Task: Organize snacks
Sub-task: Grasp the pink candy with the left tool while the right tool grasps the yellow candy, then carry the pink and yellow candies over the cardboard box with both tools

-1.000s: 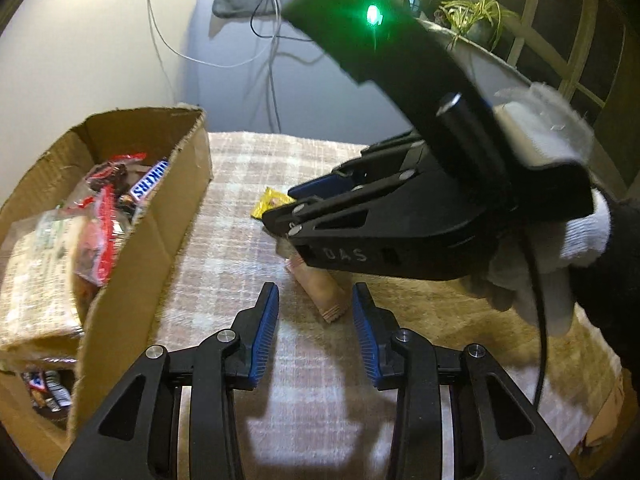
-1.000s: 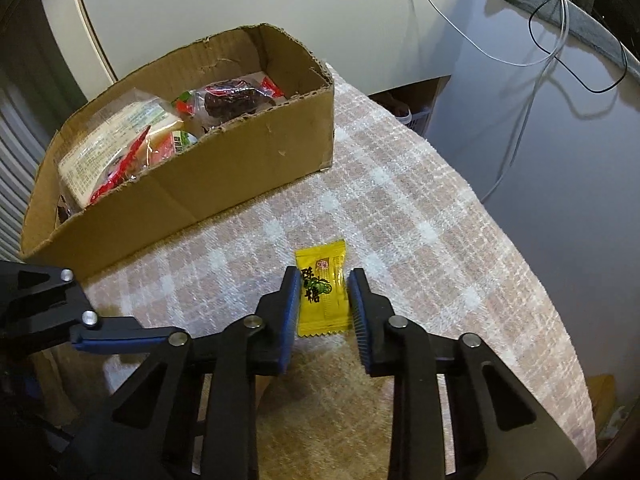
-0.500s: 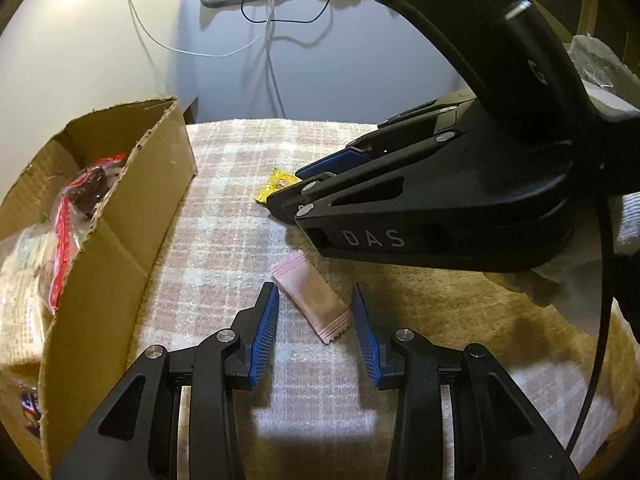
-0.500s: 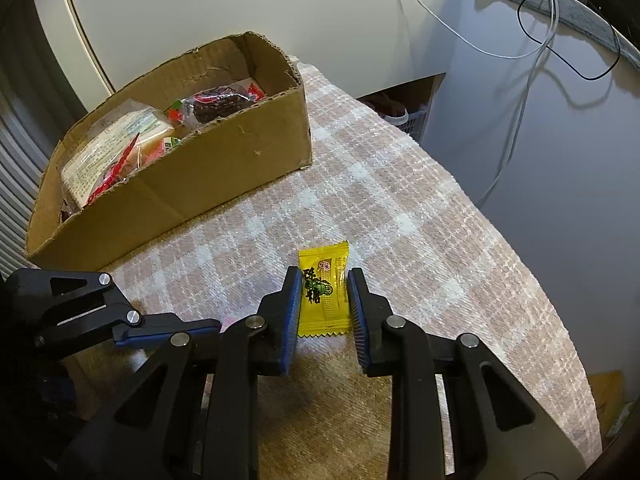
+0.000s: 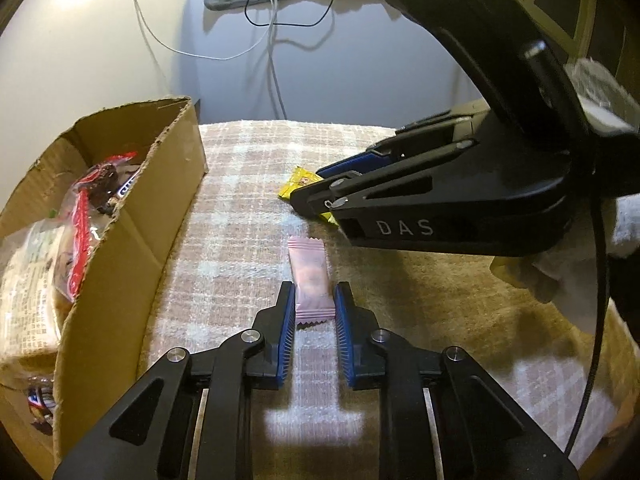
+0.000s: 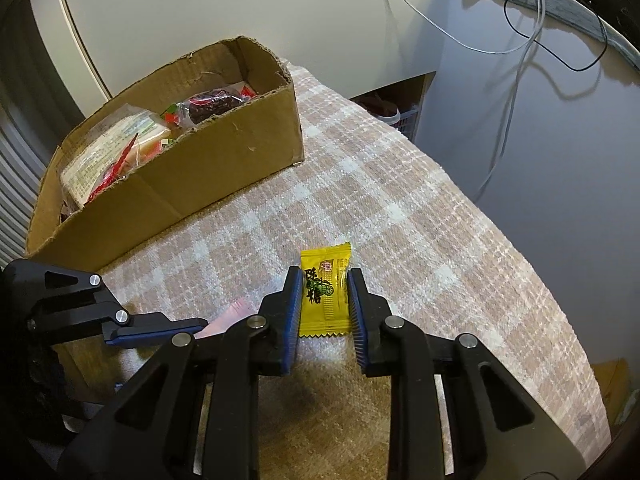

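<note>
Between blue ribbed pads [image 5: 286,335], crinkle-edged pink sachet [image 5: 310,280]
</note>
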The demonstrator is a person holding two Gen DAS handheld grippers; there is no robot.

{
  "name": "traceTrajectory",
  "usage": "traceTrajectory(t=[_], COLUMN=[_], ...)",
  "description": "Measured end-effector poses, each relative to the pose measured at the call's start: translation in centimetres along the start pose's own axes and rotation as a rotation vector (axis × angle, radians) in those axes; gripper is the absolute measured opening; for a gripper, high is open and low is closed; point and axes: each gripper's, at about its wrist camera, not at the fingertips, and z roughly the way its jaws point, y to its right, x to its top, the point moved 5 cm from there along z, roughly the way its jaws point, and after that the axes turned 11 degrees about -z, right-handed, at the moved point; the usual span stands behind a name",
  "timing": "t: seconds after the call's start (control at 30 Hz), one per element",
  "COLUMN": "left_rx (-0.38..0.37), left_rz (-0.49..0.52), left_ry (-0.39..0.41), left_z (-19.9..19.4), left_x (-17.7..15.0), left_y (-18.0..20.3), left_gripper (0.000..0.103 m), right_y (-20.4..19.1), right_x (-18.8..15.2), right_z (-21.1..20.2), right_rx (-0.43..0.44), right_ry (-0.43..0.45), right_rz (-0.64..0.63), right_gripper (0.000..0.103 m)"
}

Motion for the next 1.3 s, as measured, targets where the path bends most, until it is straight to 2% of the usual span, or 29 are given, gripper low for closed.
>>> traceTrajectory(t=[0.27, 0.5, 0.87, 1.3], left_rx=[-0.009, -0.028, -0.026, 0.036], left_rz=[-0.003, -0.019, -0.046, -0.101], left_ry=[0.02, 0.07, 0.177, 0.262], left_z=[-1.2, -3.5, -8.4, -11.5], left_x=[-0.2, 0.4, 1.9, 3.8], left_y=[-0.2, -0.6, -3.5, -9.9], left_gripper=[0.018, 0.018, 0.018, 0.018], right_y=[-0.2, -1.0, -3.5, -6.8], right_x=[-0.9, -0.8, 2.6, 8.0], right_z=[-1.1, -3.6, -7.1, -6.5], right_rx=[-0.012, -0.025, -0.043, -0.019], right_ry=[0.01, 0.05, 0.124, 0.176], right_rz=[0.022, 0.04, 0.022, 0.011], right_gripper=[0.022, 0.022, 0.022, 0.022])
